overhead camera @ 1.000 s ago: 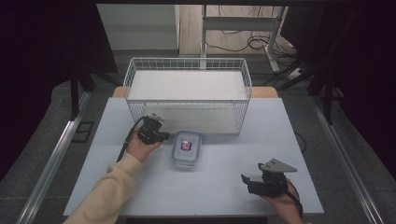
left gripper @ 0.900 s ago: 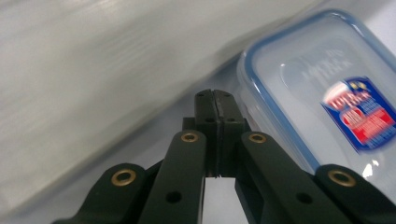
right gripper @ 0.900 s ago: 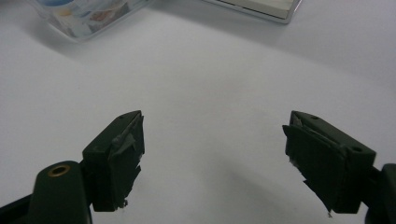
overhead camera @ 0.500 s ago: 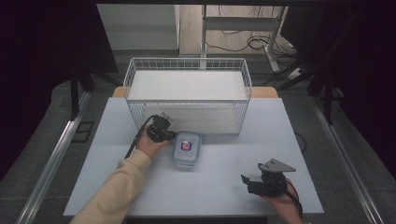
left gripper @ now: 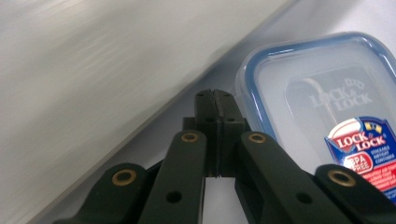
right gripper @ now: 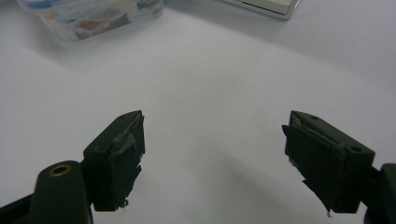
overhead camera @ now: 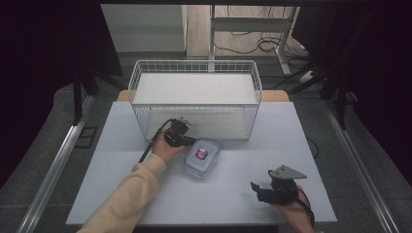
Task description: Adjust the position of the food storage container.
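Observation:
A clear plastic food container with a blue-rimmed lid and a red and blue label (overhead camera: 201, 156) lies on the table in front of the basket. In the left gripper view its lid (left gripper: 322, 93) lies just right of my jaws. My left gripper (overhead camera: 184, 141) rests at the container's far left corner, jaws pressed together with nothing between them (left gripper: 215, 100). Near the front right of the table, my right gripper (overhead camera: 257, 189) is open above bare tabletop (right gripper: 212, 135). The container (right gripper: 93, 16) lies at the top left of the right gripper view.
A white wire basket (overhead camera: 194, 97) with a pale liner stands at the back of the table, close behind my left gripper. Its side (left gripper: 93, 70) runs along the left of the left gripper view. The table (overhead camera: 233, 165) is white.
My left gripper has moved right, from well left of the container up to its corner. The right gripper has stayed put.

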The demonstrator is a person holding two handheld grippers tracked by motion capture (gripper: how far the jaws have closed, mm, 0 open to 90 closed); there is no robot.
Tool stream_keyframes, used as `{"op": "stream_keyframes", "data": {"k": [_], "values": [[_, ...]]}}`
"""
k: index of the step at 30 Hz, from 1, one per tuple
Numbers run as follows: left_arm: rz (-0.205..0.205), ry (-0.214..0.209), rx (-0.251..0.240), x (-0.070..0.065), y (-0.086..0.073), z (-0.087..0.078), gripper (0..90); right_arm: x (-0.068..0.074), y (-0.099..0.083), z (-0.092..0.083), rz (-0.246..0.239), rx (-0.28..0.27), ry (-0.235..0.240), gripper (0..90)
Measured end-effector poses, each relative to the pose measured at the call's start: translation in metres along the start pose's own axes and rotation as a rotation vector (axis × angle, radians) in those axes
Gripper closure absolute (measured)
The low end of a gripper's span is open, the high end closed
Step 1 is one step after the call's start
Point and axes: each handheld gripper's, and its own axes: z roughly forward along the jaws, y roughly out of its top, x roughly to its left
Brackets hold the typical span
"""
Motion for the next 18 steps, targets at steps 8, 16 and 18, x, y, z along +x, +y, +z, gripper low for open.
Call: {"op": "stream_keyframes", "data": {"k": [8, 16, 18], "values": [[0.092, -0.047, 0.025, -0.027, 0.014, 0.014, 89.9, 0.0, 0.0, 0.0, 0.0, 0.0, 0.002, 20.0], [0.199, -0.088, 0.06, -0.059, 0.033, 0.026, 89.8, -0.001, -0.001, 0.0, -0.002, 0.0, -0.001, 20.0], [0.212, -0.099, 0.065, -0.066, 0.036, 0.027, 89.9, -0.002, -0.001, 0.0, -0.001, 0.0, -0.001, 20.1]]}}
